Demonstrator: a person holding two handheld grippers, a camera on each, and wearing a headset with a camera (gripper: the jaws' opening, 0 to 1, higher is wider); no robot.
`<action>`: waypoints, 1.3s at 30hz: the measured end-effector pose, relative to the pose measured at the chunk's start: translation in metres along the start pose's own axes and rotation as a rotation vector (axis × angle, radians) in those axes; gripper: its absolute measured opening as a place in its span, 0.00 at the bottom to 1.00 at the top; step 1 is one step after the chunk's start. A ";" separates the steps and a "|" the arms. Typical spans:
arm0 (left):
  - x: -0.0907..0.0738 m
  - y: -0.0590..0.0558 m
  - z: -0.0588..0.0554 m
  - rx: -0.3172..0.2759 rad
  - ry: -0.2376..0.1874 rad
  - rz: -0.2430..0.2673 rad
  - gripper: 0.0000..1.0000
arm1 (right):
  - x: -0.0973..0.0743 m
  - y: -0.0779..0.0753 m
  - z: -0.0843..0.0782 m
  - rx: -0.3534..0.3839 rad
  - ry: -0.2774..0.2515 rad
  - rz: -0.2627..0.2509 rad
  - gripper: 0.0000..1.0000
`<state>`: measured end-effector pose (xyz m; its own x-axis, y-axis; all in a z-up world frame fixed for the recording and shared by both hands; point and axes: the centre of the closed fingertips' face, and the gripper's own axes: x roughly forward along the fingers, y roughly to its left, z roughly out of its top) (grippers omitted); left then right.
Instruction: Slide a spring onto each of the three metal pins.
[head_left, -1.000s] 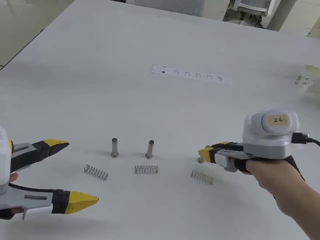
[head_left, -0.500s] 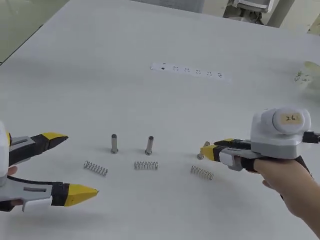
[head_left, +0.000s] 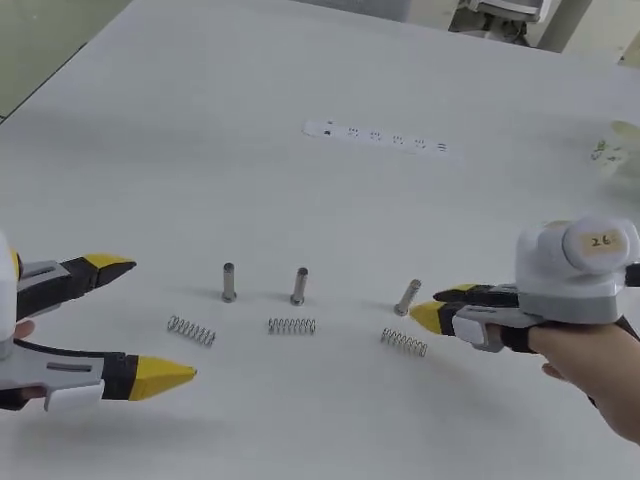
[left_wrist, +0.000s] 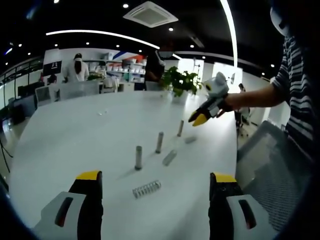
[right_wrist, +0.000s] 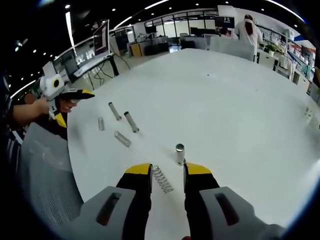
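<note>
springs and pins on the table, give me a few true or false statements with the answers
1. All three springs lie flat on the table. True.
2. One of the pins already wears a spring. False: all three pins are bare.
3. The left gripper is wide open and holds nothing. True.
4. The right gripper is shut on a spring. False: its jaws stand a little apart, and the nearest spring lies unheld on the table.
</note>
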<state>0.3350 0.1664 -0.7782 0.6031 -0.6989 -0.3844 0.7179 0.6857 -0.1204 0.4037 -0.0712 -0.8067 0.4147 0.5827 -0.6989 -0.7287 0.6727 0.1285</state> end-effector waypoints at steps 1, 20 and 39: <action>0.000 0.000 0.000 0.001 -0.001 0.000 0.85 | 0.000 0.001 -0.001 -0.012 0.008 0.005 0.23; -0.006 -0.008 -0.002 0.037 0.030 -0.015 0.84 | 0.016 0.008 -0.036 -0.391 0.242 0.071 0.19; -0.006 -0.016 -0.004 0.037 0.049 -0.042 0.82 | 0.028 0.007 -0.054 -0.481 0.313 0.114 0.09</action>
<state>0.3183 0.1608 -0.7776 0.5552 -0.7157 -0.4237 0.7551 0.6473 -0.1039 0.3804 -0.0750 -0.8633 0.1914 0.4281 -0.8832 -0.9551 0.2884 -0.0672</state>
